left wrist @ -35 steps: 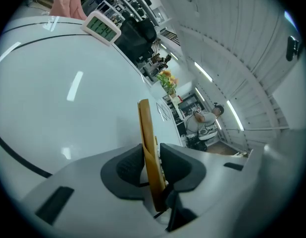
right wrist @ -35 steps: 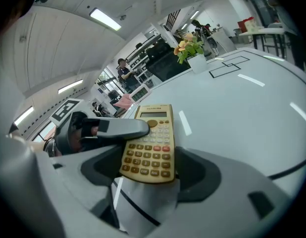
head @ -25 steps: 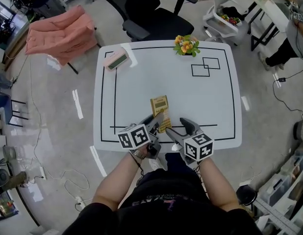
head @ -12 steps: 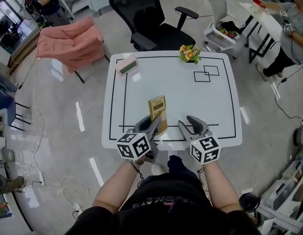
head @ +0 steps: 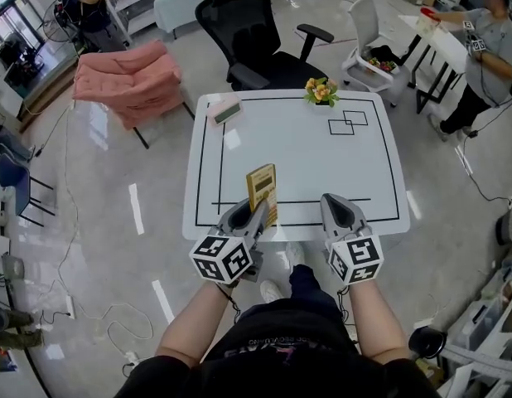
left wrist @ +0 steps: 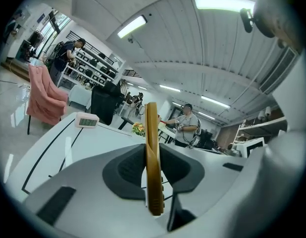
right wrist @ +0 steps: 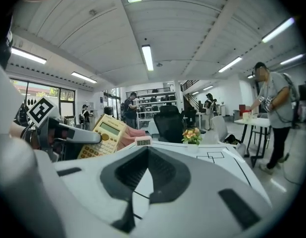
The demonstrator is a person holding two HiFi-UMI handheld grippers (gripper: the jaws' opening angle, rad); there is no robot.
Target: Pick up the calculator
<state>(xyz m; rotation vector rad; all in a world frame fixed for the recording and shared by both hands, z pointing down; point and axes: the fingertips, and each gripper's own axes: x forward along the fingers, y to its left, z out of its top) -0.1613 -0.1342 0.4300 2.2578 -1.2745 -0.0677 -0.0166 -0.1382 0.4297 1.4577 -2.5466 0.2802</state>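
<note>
The yellow calculator (head: 263,191) hangs above the near edge of the white table (head: 322,152), standing on edge. My left gripper (head: 258,215) is shut on its lower end. In the left gripper view the calculator (left wrist: 152,152) shows edge-on between the two dark pads (left wrist: 128,170). My right gripper (head: 335,207) is beside it to the right, level with it, shut and empty. The right gripper view shows its jaws (right wrist: 148,157) closed together, with the calculator (right wrist: 102,137) and its keys and display off to the left in the left gripper (right wrist: 69,134).
A pink desk clock (head: 224,110) sits at the table's far left corner and a small flower pot (head: 321,91) at the far edge. A black office chair (head: 256,31) stands behind the table, a pink armchair (head: 132,85) to the left. A person (head: 488,48) stands at far right.
Both grippers have risen toward the camera. The calculator has come up off the table in the left gripper. The right gripper's jaws, open a second ago, have closed.
</note>
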